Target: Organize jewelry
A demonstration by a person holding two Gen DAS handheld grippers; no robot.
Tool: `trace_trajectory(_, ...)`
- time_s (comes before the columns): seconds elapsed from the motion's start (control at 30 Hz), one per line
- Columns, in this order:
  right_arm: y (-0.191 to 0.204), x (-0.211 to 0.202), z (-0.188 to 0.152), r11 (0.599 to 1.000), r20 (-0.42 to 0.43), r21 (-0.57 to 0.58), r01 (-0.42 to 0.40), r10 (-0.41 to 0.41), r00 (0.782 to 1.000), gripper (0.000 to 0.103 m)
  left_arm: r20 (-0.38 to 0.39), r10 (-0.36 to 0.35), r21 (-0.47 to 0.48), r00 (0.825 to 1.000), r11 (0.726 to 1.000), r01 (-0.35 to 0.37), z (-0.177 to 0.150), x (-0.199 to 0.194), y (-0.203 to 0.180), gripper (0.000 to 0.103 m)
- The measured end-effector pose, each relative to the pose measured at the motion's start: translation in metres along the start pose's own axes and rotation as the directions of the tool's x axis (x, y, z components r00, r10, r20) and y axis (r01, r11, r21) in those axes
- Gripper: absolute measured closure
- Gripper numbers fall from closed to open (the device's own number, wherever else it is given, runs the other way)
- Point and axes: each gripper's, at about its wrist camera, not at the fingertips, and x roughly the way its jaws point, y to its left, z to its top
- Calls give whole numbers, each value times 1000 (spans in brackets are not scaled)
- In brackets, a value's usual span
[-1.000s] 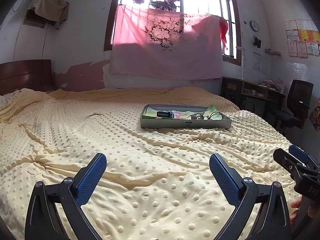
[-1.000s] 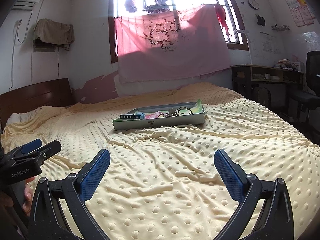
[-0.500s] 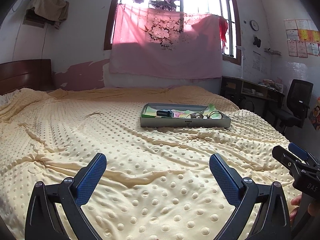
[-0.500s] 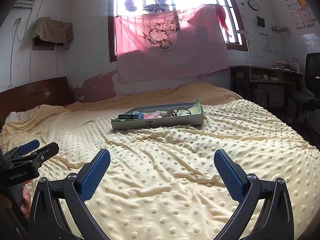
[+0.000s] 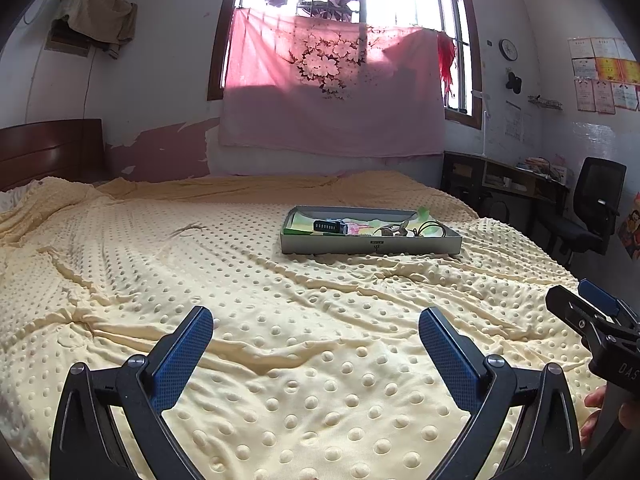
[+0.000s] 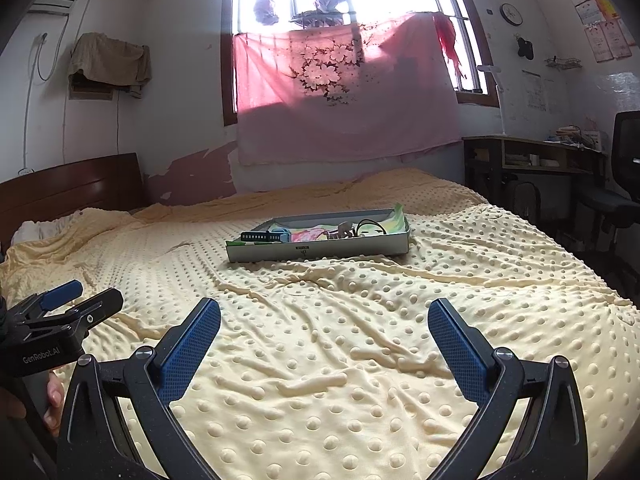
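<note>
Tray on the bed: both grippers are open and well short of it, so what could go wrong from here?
The tray sits on a soft, wrinkled blanket, so pressing down may tilt it. The thin cord and small pieces lie bunched together, so the right gripper might snag several.

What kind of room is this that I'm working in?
Most likely a lived-in bedroom. A large bed with a dotted yellow blanket fills the view, a dark wooden headboard stands against the wall, and a desk with an office chair sits by the curtained window.
</note>
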Motion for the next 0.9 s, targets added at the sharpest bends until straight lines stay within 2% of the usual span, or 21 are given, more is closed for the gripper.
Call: trace_trajectory(0.9,-3,-3,1,1000,-5,4,3,-3,1000,1,-1,0,-7,1000,1000,0,0,-1,1,0)
